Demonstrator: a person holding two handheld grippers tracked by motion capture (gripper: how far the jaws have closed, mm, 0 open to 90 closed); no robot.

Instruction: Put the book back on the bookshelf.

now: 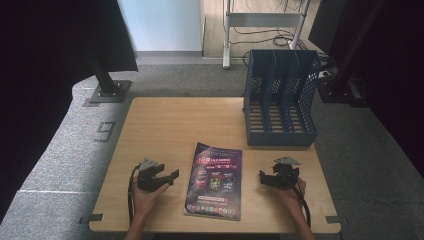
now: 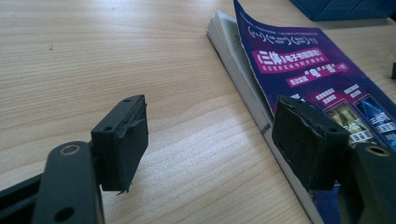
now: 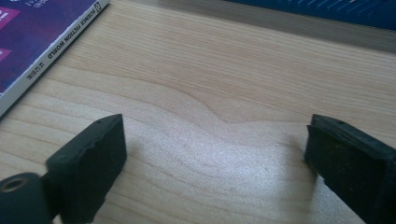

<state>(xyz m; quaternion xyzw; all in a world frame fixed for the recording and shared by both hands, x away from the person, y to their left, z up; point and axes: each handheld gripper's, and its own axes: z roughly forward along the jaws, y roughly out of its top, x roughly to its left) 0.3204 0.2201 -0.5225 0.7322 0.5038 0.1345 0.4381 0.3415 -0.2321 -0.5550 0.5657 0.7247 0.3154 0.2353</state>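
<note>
A purple-covered magazine (image 1: 215,181) lies flat on the wooden table (image 1: 175,125), near the front edge at the middle. My left gripper (image 1: 170,176) rests on the table just left of it, jaws open and pointing toward its left edge. In the left gripper view the magazine (image 2: 308,74) lies ahead and to the right, its cover curling up at the far corner, and nothing is between the pads (image 2: 128,140). My right gripper (image 1: 264,178) sits to the right of the magazine, open over bare wood. In the right gripper view the magazine's spine (image 3: 56,51) lies at the upper left.
A blue slotted file rack (image 1: 281,100) stands at the table's back right, its open compartments facing me. Beyond the table are grey carpet, a black stand base (image 1: 107,92) at the left and white frame legs (image 1: 227,35).
</note>
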